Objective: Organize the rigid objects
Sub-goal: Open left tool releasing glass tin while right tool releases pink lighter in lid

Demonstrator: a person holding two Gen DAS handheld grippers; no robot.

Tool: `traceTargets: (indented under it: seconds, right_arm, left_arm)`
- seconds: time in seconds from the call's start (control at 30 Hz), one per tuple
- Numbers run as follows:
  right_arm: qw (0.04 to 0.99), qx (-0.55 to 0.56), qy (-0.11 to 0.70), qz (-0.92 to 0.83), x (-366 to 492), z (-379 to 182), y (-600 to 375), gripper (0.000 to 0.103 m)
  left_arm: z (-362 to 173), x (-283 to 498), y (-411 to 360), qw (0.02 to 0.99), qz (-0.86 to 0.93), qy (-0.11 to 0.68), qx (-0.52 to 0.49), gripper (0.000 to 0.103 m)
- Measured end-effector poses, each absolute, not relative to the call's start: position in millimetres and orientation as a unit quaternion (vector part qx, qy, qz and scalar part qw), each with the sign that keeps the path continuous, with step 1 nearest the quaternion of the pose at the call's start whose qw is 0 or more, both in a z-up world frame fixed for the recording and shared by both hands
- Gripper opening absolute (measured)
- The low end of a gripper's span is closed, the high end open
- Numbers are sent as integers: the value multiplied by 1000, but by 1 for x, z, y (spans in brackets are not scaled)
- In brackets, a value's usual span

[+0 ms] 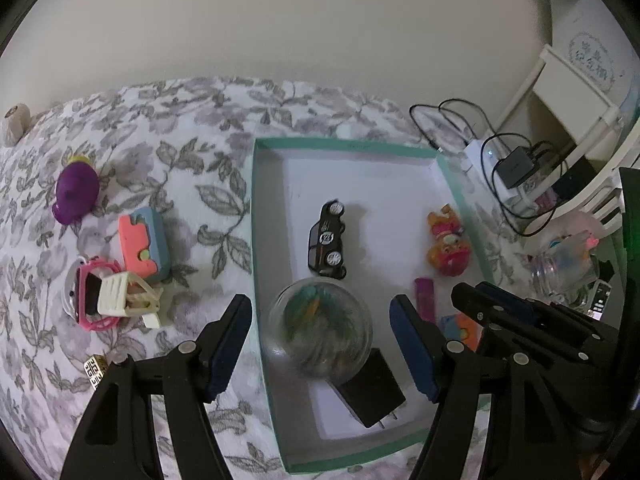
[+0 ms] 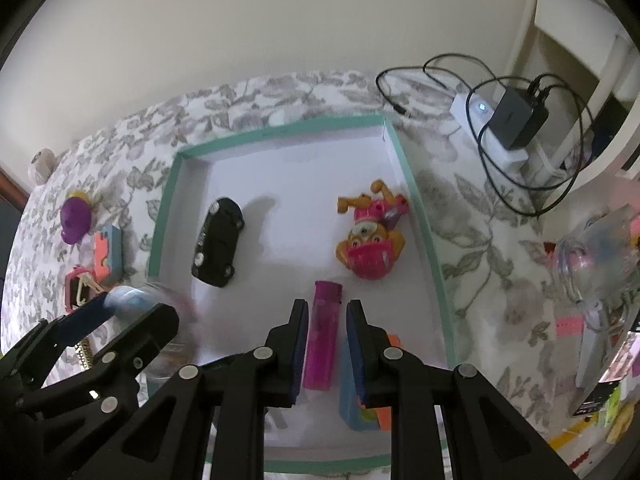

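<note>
A teal-rimmed white box (image 1: 256, 216) (image 2: 400, 156) lies on the floral bedspread. In it are a black toy car (image 1: 327, 240) (image 2: 218, 242), an orange-pink figure (image 1: 446, 244) (image 2: 370, 240), a magenta lighter (image 1: 425, 298) (image 2: 322, 336), a black charger (image 1: 370, 390) and a clear globe (image 1: 320, 330). My left gripper (image 1: 320, 344) is open around the globe, pads apart from it. My right gripper (image 2: 327, 344) straddles the lighter with a small gap on each side. An orange-blue block (image 2: 364, 408) lies under its right finger.
Left of the box lie a purple toy (image 1: 76, 194), an orange-blue block (image 1: 142, 244), a pink watch (image 1: 90, 296), a cream toy chair (image 1: 128, 298) and a small die (image 1: 95, 368). A power strip with cables (image 2: 500, 120) and a clear jar (image 1: 564, 276) sit right.
</note>
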State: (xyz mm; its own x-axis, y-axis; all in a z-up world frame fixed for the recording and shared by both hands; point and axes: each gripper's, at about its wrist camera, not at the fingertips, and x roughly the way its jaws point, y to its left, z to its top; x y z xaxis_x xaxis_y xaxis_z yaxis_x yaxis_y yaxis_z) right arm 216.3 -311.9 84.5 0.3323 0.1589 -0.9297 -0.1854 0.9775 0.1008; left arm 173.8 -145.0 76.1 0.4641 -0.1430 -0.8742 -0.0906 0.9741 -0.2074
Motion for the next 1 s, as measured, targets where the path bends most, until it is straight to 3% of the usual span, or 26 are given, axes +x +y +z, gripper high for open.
traceTargets:
  seconds: [0.53, 0.57, 0.7, 0.83, 0.93, 1.0]
  right_arm:
    - [829, -28, 548, 106, 214, 104, -303, 23]
    - [828, -30, 550, 105, 215, 102, -302, 27]
    - [826, -32, 553, 109, 216, 98, -300, 60]
    - [828, -38, 549, 110, 216, 98, -297, 68]
    - [829, -41, 547, 111, 216, 98, -295, 78]
    - [829, -42, 546, 112, 216, 97, -294, 83]
  left_arm:
    - [86, 171, -108, 843, 58, 519, -131, 73]
    - [84, 171, -103, 839, 69, 522, -135, 73]
    - [77, 169, -85, 827, 99, 534, -148, 77]
    - [73, 168, -71, 820, 126, 539, -144, 79]
    - [70, 166, -63, 815, 140, 544, -141, 95]
    - [68, 165, -58, 814, 148, 544, -141, 97]
